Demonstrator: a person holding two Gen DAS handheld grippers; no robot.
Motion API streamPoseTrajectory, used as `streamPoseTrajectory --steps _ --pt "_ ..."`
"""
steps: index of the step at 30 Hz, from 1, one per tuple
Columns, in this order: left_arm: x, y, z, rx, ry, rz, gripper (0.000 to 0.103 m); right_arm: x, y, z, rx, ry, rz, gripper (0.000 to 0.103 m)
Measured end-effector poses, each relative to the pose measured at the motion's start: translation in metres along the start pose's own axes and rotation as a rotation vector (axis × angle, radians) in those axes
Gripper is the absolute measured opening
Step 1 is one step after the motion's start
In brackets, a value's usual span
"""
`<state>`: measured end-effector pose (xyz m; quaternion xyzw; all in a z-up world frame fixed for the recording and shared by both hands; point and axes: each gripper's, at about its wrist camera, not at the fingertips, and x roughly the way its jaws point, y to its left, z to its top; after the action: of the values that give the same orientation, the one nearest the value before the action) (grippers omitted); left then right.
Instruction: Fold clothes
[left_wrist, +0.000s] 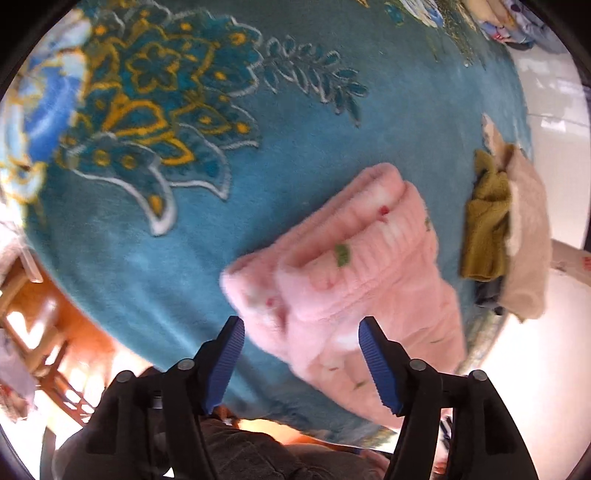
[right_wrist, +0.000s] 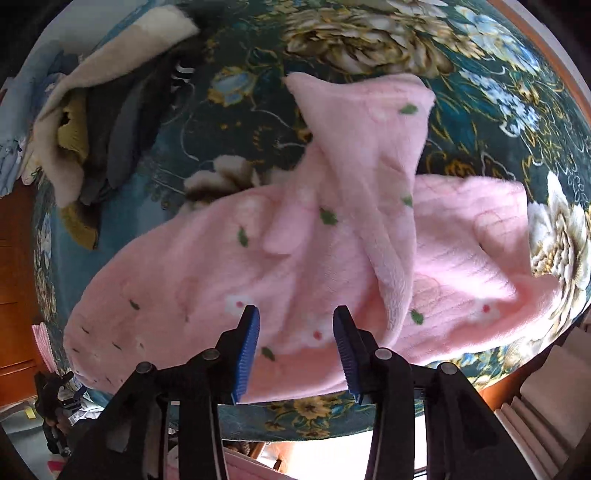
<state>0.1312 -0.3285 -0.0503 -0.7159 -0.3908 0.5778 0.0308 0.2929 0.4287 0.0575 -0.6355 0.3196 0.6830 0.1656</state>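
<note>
A pink fleece garment (right_wrist: 295, 266) with small green leaves and red dots lies spread on the teal floral blanket (right_wrist: 480, 122), one part folded up over its middle. My right gripper (right_wrist: 295, 332) hangs open just above its near edge, holding nothing. In the left wrist view the same pink garment (left_wrist: 351, 266) shows bunched and partly folded near the blanket's (left_wrist: 288, 155) edge. My left gripper (left_wrist: 301, 343) is open above its near left corner, empty.
A pile of other clothes, beige (right_wrist: 110, 62), olive (right_wrist: 74, 136) and dark grey (right_wrist: 122, 122), lies at the blanket's far left; it also shows in the left wrist view (left_wrist: 491, 229) at the right. Wooden furniture (left_wrist: 44, 332) stands beside the bed.
</note>
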Motion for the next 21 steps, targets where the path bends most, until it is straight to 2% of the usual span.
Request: streamPoseTrajectory --steps 3,7,10,14,16,18,20,21 --pt "0.007 0.010 0.011 -0.020 0.002 -0.014 0.075 0.000 0.002 -0.009 0.006 -0.012 0.011 0.043" --pt "0.016 0.011 0.014 0.059 -0.027 0.100 0.079 -0.001 0.005 -0.023 0.021 -0.030 0.027 0.043" --pt "0.023 0.006 0.013 0.123 -0.022 0.150 0.080 0.005 0.006 -0.031 0.029 -0.058 0.041 0.043" --pt "0.029 0.001 0.016 0.113 -0.049 0.096 0.078 -0.006 -0.017 -0.051 0.093 -0.111 0.071 0.043" --pt "0.030 -0.001 0.014 0.101 -0.081 0.092 0.078 -0.012 -0.032 -0.059 0.138 -0.145 0.089 0.043" --pt "0.029 -0.001 0.012 0.084 -0.120 0.089 0.069 -0.016 -0.046 -0.064 0.178 -0.176 0.109 0.043" --pt "0.026 0.002 0.009 0.058 -0.168 0.082 0.040 -0.019 -0.056 -0.064 0.199 -0.212 0.122 0.043" --pt "0.023 0.002 0.008 0.046 -0.193 0.065 0.035 -0.020 -0.060 -0.063 0.206 -0.231 0.127 0.043"
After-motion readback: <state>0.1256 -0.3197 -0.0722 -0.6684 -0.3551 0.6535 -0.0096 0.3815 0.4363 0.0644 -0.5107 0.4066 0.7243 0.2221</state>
